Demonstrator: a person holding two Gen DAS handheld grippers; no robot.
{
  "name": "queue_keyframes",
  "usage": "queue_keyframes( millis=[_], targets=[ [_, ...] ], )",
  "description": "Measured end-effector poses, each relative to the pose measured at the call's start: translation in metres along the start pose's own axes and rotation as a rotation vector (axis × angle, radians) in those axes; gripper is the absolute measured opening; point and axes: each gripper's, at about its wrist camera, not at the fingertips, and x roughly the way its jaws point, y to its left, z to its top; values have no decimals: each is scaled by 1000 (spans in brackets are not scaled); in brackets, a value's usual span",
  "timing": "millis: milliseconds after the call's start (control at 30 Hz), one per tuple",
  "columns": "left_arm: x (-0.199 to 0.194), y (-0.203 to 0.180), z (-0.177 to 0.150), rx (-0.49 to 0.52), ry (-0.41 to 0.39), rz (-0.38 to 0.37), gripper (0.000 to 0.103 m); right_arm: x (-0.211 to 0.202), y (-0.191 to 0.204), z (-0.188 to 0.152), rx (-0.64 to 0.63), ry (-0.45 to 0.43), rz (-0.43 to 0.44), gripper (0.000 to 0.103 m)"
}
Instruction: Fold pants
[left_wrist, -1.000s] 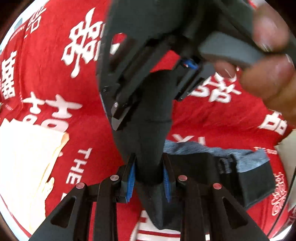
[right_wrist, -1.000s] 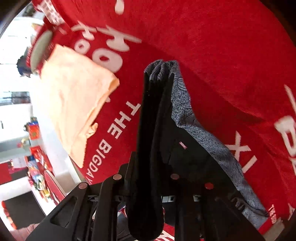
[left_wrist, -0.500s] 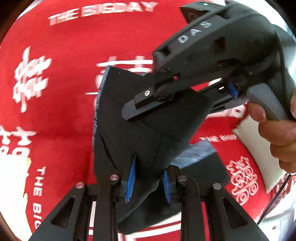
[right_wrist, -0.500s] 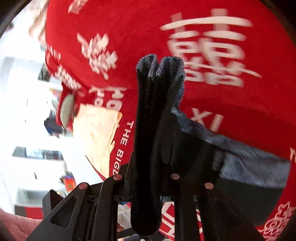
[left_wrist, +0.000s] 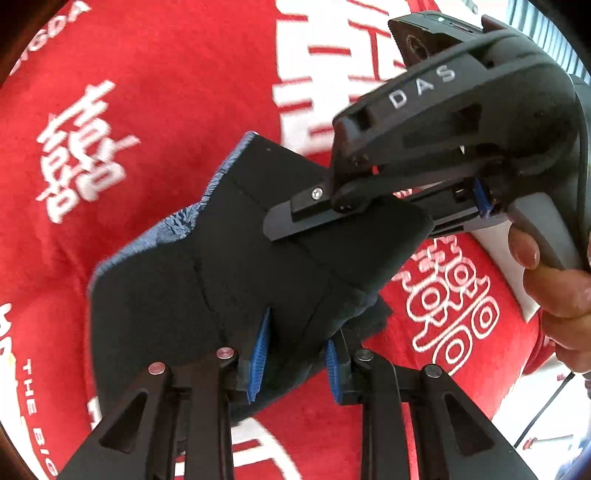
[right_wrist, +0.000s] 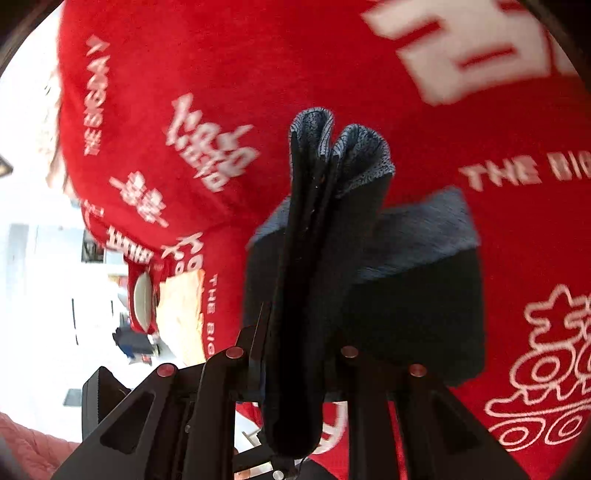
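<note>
The pants (left_wrist: 207, 280) are black outside with a blue-grey lining, folded into a short stack and held in the air above the red cloth. My left gripper (left_wrist: 295, 354) is shut on the near edge of the fold, blue pads pressed on the fabric. My right gripper (left_wrist: 295, 221) comes in from the right in the left wrist view and is shut on the far right corner. In the right wrist view the right gripper (right_wrist: 295, 354) clamps a bunched fold of the pants (right_wrist: 321, 221), and a lower layer (right_wrist: 417, 295) hangs below it.
A red tablecloth (left_wrist: 184, 92) with white characters and "THE BIGDAY" lettering covers the table. A folded peach cloth (right_wrist: 184, 314) lies near the table's edge in the right wrist view. A white plate (right_wrist: 142, 299) sits beside it. A person's hand (left_wrist: 554, 288) holds the right gripper's handle.
Both grippers have carried the pants across the table and turned them. The held half has swung from a narrow bunch into a flat spread. The peach cloth has left the left wrist view.
</note>
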Motion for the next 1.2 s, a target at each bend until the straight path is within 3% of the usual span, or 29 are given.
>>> queue_keyframes(
  millis=[167,267,333,367,467,633,833,900,967,1067,1200],
  targets=[
    [35,-20,-15,42,94,33,28,15,-57,-13,58,18,-48,20],
    [38,-26,-19,79,107,45,34,22,-75,-20,86,13,-35,22],
    [35,-28,-20,85,119,37,54,22,-81,-23,95,-1,-19,22],
    [32,-25,-20,64,126,31,70,20,-82,-24,93,-8,-22,22],
    [20,-16,-20,25,126,16,71,20,-82,-26,76,-19,-40,22],
    [-9,19,-21,-42,103,100,71,18,-75,-30,56,-38,-81,25],
    [-21,97,-31,-220,136,223,71,14,-54,-42,5,-67,-227,37],
    [-18,119,-38,-280,163,263,71,11,-47,-46,-3,-76,-297,49],
    [-13,134,-45,-341,174,249,71,8,-45,-50,-7,-78,-379,62],
    [-5,142,-54,-380,178,241,78,4,-44,-56,14,-80,-414,63],
    [2,140,-60,-376,177,232,79,-8,-42,-63,24,-94,-508,63]
  ],
)
